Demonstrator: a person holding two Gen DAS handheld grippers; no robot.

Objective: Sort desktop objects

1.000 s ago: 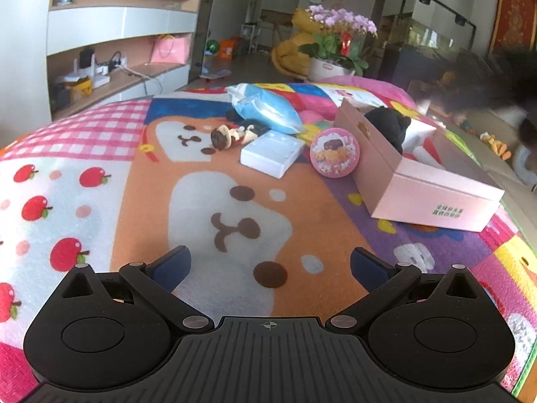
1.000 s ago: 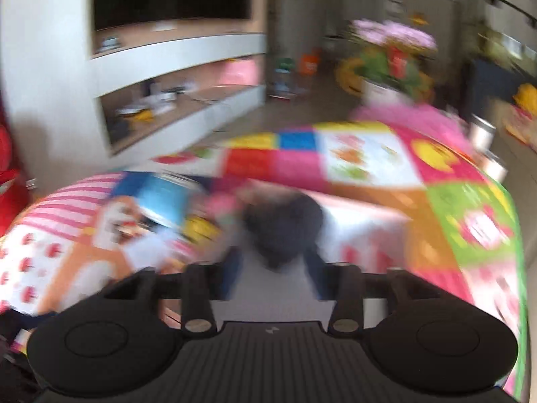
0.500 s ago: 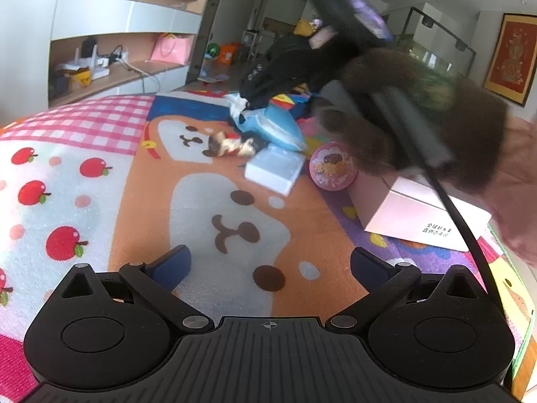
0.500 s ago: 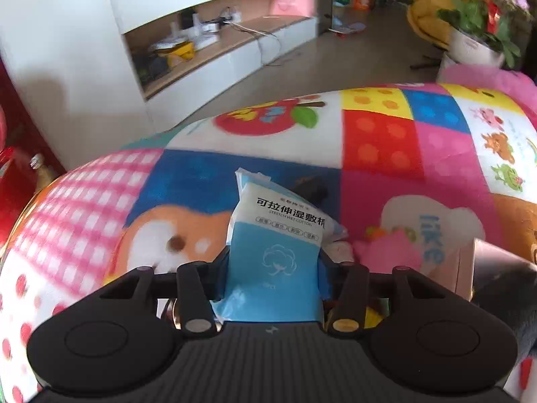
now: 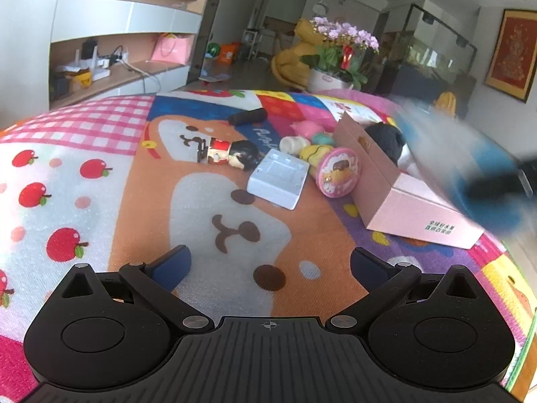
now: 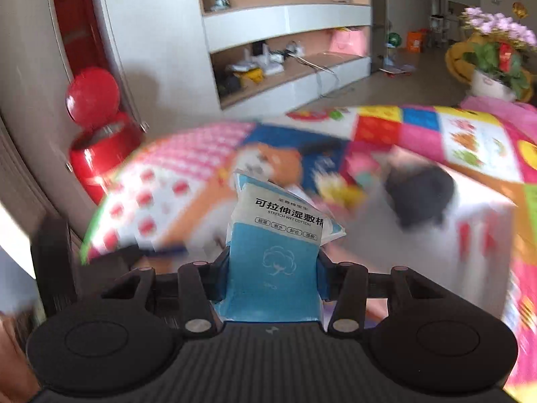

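On the cartoon play mat [image 5: 100, 201], in the left wrist view, the left gripper [image 5: 268, 262] hangs with its jaws wide apart and nothing between them, only the bear print under the gap. Reading that view left to right: at 11 o'clock from the gripper a small doll [image 5: 231, 154] lies on its side; a dark roller [image 5: 247, 116] lies farther up the mat at 12 o'clock. Just right of the doll sits a white square box [image 5: 278, 181], and touching or nearly touching its right edge stands a round pink tin [image 5: 337, 172] on its rim, leaning against the long wall of the pink cardboard box [image 5: 419, 215]. Small soft toys [image 5: 308, 144] crowd behind the tin. A black plush toy [image 5: 386, 137] lies inside the pink cardboard box at 1 o'clock. At 2 o'clock a blue blur crosses above the box's right end. In the right wrist view, the right gripper [image 6: 273, 268], whose jaws have just been closing, clamps a blue and white packet of cotton pads [image 6: 275, 252] upright between its pads, held above the mat; the background there is smeared.
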